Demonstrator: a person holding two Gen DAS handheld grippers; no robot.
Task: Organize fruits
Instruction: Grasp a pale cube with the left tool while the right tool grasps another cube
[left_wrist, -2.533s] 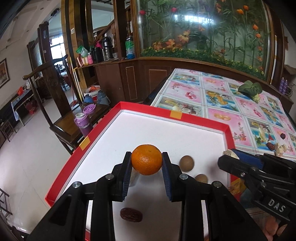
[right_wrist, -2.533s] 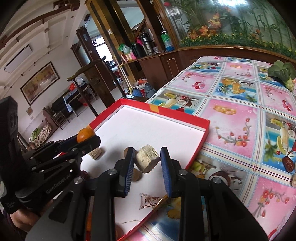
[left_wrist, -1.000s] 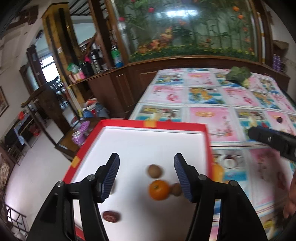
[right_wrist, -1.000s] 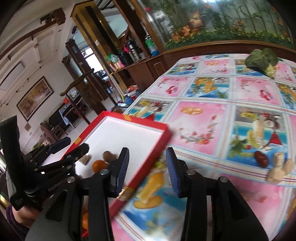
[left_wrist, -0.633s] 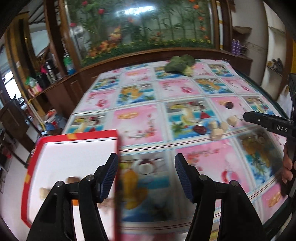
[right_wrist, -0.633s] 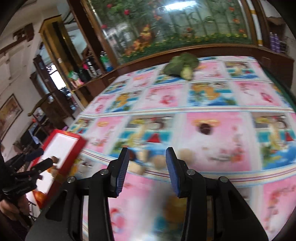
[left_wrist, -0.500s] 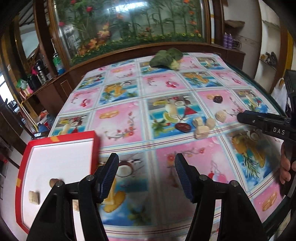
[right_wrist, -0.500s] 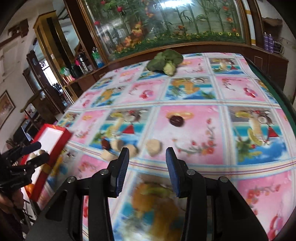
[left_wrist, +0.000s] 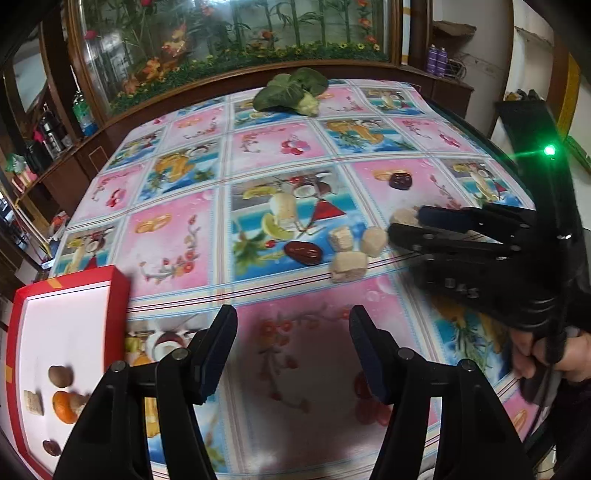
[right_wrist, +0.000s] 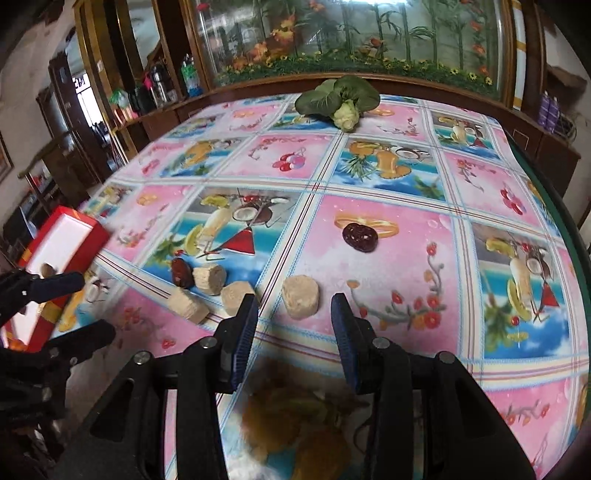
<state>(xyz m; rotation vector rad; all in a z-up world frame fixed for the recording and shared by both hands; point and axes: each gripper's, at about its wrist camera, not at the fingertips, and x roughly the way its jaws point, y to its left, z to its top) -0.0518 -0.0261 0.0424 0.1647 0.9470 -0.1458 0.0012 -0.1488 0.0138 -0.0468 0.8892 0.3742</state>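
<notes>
A table covered by a glossy pink-and-blue fruit-print tablecloth (right_wrist: 388, 266) is seen from two hand-held grippers, before a glass-fronted wooden cabinet of artificial flowers (right_wrist: 351, 40).

The black left gripper (left_wrist: 293, 349) is held wide apart over bare cloth, nothing between its blue pads. The black right gripper (right_wrist: 294, 334) is held narrower, also empty, with a pale beige cylindrical chunk (right_wrist: 300, 297) lying just beyond its tips. Three similar beige chunks (right_wrist: 210, 291) and a dark red date (right_wrist: 181, 272) are clustered to the left; a second dark date (right_wrist: 359, 237) lies apart. A leafy green cabbage (right_wrist: 338, 98) rests at the far edge. A red-rimmed white tray (left_wrist: 66, 321) at the left holds an orange tangerine (left_wrist: 64, 406) and small brown fruits.
</notes>
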